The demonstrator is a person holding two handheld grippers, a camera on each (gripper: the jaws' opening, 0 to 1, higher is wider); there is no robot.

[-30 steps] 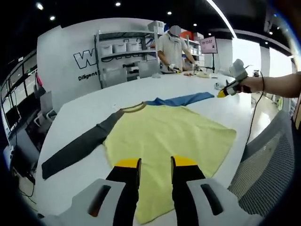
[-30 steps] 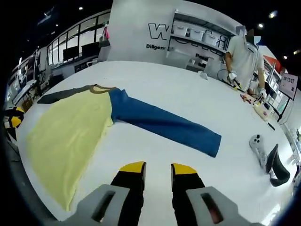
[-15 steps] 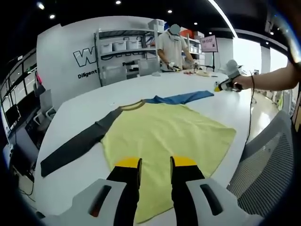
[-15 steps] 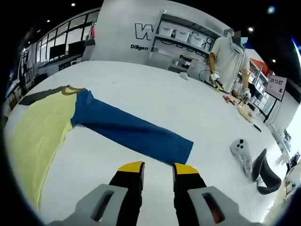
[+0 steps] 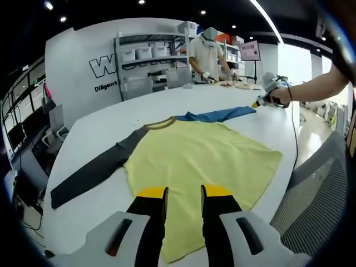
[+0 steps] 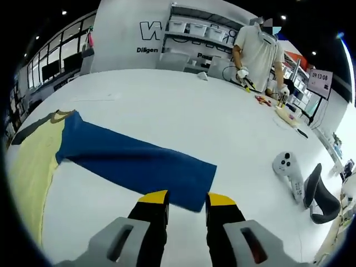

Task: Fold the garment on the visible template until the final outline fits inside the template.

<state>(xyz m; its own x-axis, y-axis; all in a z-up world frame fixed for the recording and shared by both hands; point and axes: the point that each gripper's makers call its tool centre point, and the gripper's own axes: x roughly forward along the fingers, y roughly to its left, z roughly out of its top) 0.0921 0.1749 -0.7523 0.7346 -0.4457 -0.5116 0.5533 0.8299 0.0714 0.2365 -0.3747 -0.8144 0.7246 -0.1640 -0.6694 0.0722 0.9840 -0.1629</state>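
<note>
shirt: a long-sleeved shirt (image 5: 200, 158) lies flat on the white table (image 6: 167, 111), yellow body, one dark grey sleeve (image 5: 92, 172), one blue sleeve (image 6: 133, 164); its hem sits just ahead of the left tongs, and the blue cuff just ahead of the right tongs.
handling: looks like thin, limp cloth, light and likely to sag, drag and crease when lifted; no stiffness to lean on.
where to grip: probably pinch the blue cuff at its end edge and carry it over the yellow body; the hem corners would suit the left tongs.
left tongs: the left tongs (image 5: 183, 194) hover over the yellow hem, jaws a narrow gap apart, nothing between them.
right tongs: the right tongs (image 6: 186, 199) stand just short of the blue cuff, jaws slightly parted and empty.
template: no marked outline can be made out on the table; it may lie under the shirt.
cut off: in the right gripper view the yellow body runs off the left edge.
beyond: a white handheld controller (image 6: 289, 169) lies well to the right of the right tongs.
</note>
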